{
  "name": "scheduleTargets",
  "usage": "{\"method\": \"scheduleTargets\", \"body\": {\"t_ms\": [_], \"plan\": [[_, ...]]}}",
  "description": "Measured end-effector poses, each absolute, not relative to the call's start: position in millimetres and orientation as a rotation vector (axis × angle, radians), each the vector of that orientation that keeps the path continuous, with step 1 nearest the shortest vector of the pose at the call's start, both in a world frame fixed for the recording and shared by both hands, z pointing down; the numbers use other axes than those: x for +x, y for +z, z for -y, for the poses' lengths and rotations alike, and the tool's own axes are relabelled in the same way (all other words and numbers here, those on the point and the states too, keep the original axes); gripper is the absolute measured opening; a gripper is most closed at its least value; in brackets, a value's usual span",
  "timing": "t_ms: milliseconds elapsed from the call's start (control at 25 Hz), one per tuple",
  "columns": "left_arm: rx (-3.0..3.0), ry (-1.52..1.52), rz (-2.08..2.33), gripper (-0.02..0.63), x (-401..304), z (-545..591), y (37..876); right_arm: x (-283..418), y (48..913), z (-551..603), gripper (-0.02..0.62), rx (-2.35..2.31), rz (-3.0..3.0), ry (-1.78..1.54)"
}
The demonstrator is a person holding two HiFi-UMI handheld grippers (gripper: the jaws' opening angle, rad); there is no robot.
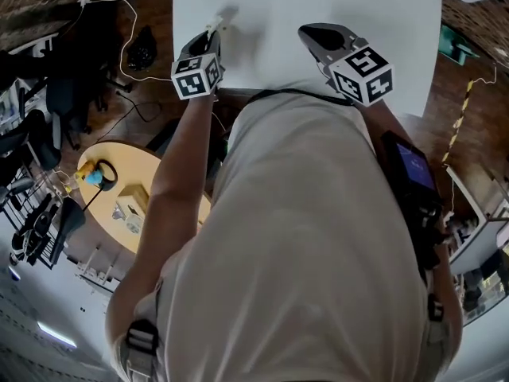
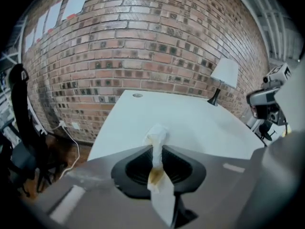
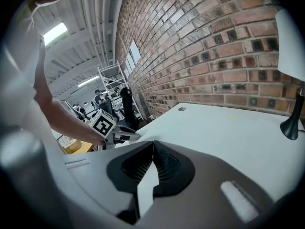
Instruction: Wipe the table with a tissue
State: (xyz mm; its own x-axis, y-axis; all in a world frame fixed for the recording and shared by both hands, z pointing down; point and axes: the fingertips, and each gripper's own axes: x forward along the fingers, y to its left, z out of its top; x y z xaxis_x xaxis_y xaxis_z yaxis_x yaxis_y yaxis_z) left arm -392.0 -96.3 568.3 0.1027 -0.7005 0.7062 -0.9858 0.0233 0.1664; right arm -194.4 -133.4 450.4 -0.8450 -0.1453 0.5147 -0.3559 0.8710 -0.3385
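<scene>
My left gripper (image 2: pixel 157 151) is clamped on the tissue (image 2: pixel 156 136). Its twisted length sticks straight out past the jaw tips, with the white table (image 2: pixel 200 120) ahead and below. My right gripper (image 3: pixel 152 146) is closed, empty.

Noted: left claw (image 1: pixel 213 32) over the white surface (image 1: pixel 398 54), with a tissue (image 1: pixel 226 16) projecting from its tip. Right claw (image 1: pixel 308 32) over the same surface, apart from the left. Round wooden table (image 1: pixel 143 165) at lower left.
</scene>
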Motion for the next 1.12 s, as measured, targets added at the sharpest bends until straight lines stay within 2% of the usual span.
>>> {"method": "scheduleTargets", "body": {"t_ms": [280,640,1120], "plan": [[1.775,0.724,1.615,0.064,-441.0,109.1,591.5,-214.7,454.9,120.4,0.008,0.445,2.538,0.616],[1.871,0.895,1.404,0.063,-422.1,109.1,604.7,-226.5,450.1,117.0,0.008,0.513,2.527,0.603],[1.979,1.399,1.230,0.064,-401.9,110.5,619.3,-234.1,451.9,107.7,0.008,0.529,2.514,0.603]]}}
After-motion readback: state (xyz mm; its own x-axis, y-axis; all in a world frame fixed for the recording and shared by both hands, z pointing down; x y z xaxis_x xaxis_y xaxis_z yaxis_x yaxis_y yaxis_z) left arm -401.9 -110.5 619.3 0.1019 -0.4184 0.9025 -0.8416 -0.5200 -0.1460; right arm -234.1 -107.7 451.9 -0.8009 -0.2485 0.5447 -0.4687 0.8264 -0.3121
